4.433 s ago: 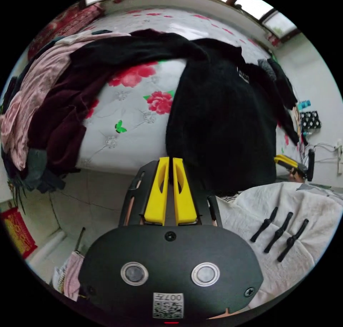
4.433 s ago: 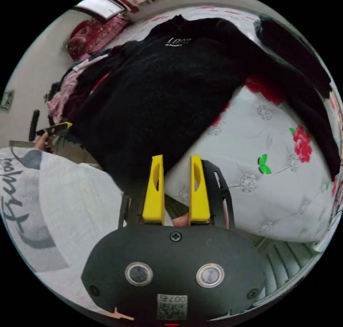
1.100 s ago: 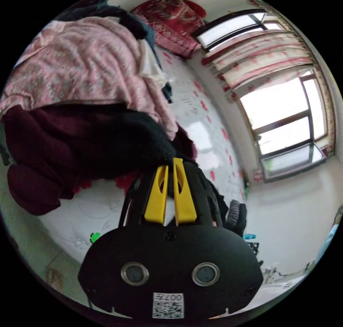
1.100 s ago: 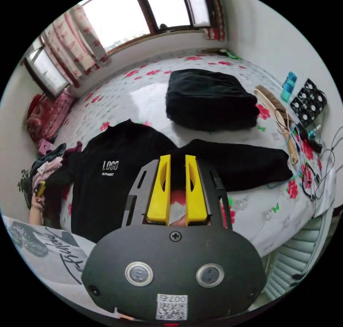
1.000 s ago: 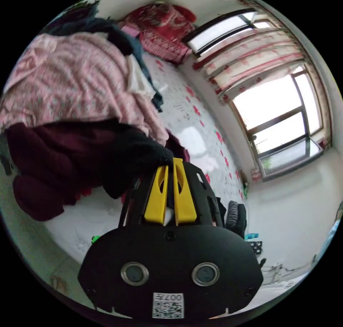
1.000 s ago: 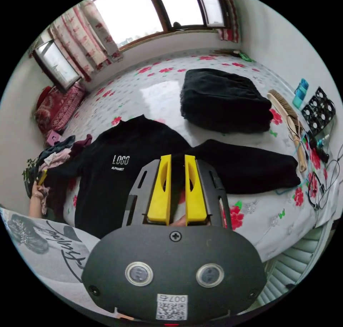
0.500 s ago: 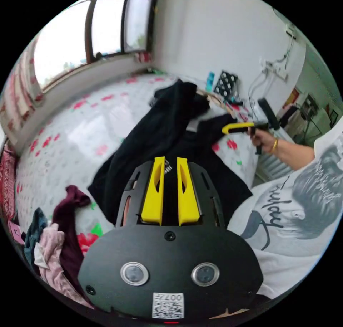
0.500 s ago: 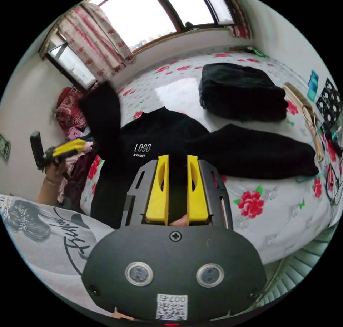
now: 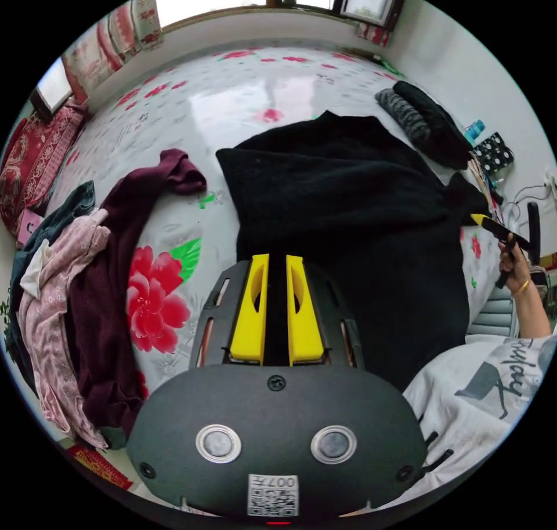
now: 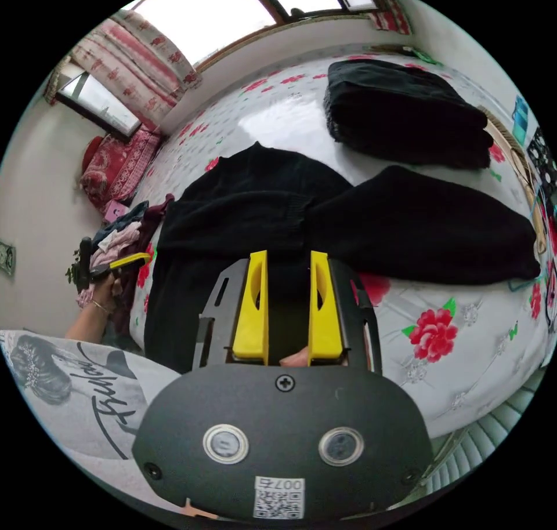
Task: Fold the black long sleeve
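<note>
The black long-sleeve fleece top (image 10: pixel 243 217) lies flat on the white bedspread printed with red flowers (image 10: pixel 441 333), its hem at the near edge of the bed. One sleeve is folded across the chest, its cuff ending near the middle of the body; the other sleeve (image 10: pixel 429 228) stretches out flat toward the bed's right-hand edge. In the left gripper view the same top (image 9: pixel 360 205) covers the near middle of the bed.

The left gripper (image 9: pixel 277 263) hangs just above the top's lower body, its yellow jaws parted by a narrow gap with black cloth showing between them; whether they pinch it, I cannot tell. The right gripper (image 10: pixel 288 263) hangs above the hem with its jaws apart and gripping nothing. It appears in the left gripper view too (image 9: pixel 486 221), held in a hand (image 9: pixel 513 263) beside the bed's right edge.

Farther back on the bed rests a folded stack of black clothing (image 10: pixel 406 112). At the left edge a heap of pink, maroon and dark garments (image 9: pixel 75 286) hangs over the side. Behind the bed are a window (image 10: pixel 214 14) and a red-patterned curtain (image 10: pixel 133 54).
</note>
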A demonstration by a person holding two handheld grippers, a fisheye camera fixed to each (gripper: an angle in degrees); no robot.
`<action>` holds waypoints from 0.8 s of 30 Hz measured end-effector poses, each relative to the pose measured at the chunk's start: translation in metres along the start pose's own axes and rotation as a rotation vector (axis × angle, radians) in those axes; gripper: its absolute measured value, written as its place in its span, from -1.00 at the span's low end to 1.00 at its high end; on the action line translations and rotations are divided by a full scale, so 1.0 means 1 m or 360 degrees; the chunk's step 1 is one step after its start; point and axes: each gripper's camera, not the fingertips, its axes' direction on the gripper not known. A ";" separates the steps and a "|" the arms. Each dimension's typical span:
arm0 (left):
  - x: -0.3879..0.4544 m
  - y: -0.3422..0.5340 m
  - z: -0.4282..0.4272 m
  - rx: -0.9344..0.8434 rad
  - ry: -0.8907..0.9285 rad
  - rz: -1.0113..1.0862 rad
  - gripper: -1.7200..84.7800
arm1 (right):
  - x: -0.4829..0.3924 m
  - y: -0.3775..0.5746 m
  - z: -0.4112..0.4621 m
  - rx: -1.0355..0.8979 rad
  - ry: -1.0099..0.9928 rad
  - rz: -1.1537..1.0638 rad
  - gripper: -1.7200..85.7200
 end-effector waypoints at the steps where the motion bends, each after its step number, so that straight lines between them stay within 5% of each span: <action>1: -0.002 -0.007 0.017 -0.0070 -0.0025 -0.0027 -0.82 | 0.017 -0.005 -0.005 0.0032 0.0026 0.0068 -0.75; 3: -0.005 -0.014 0.052 -0.0248 -0.0099 -0.0064 -0.82 | 0.053 -0.006 -0.019 0.0101 0.0091 0.0247 -0.74; 11: -0.015 -0.019 0.074 -0.0143 -0.0067 -0.0171 -0.90 | 0.267 0.072 -0.099 0.0575 0.0183 0.1367 -0.75; 24: -0.074 0.085 0.030 -0.0154 0.0015 -0.0902 -0.98 | 0.330 0.078 -0.072 0.0653 -0.0032 0.1457 -0.92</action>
